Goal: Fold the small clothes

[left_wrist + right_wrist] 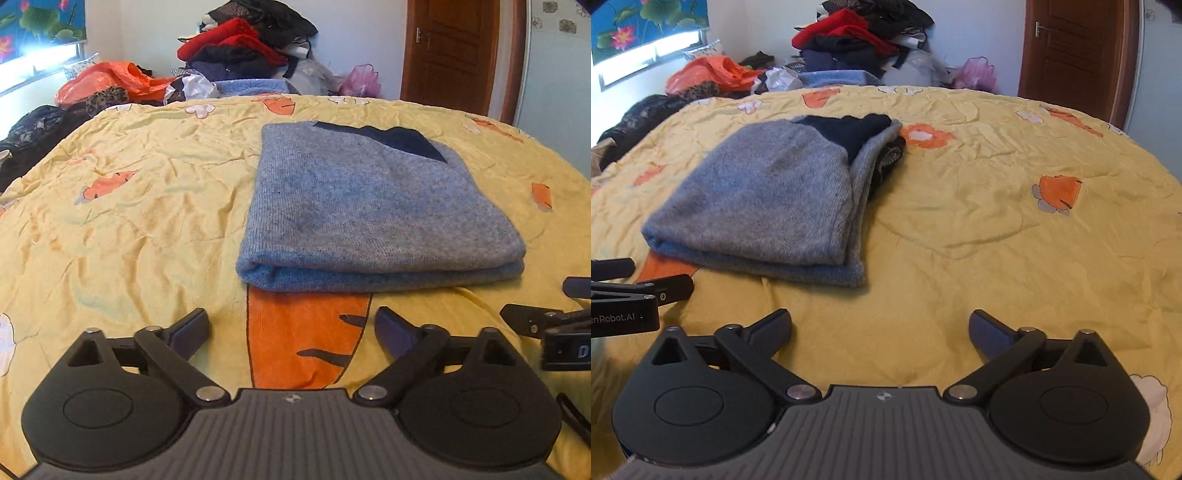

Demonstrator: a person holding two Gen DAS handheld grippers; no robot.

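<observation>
Folded grey-blue knit sweater point(373, 218) with a dark navy collar part lies flat on the bed, on a wrinkled yellow quilt with orange carrot print point(129, 229). It sits around the middle of the bed, its near folded edge facing the cameras, resting over the top of a big orange carrot pattern. In the right wrist view the sweater's point(768, 206) open layered side faces right, navy piece at the far end.

Left tool point(291, 328) hangs just short of the sweater's near edge, fingers spread wide, nothing between them, not touching the cloth. Right tool point(881, 330) likewise spread fully wide and empty, over bare quilt point(997, 229) beside the sweater's right near corner. Each tool shows at the other view's edge, so the two are close side by side.

Beyond the far edge of the bed: messy pile of red, black and dark clothes point(243, 44), orange plastic bag point(110, 79), pink bag point(360, 79). Brown wooden door point(448, 51) at far right.
</observation>
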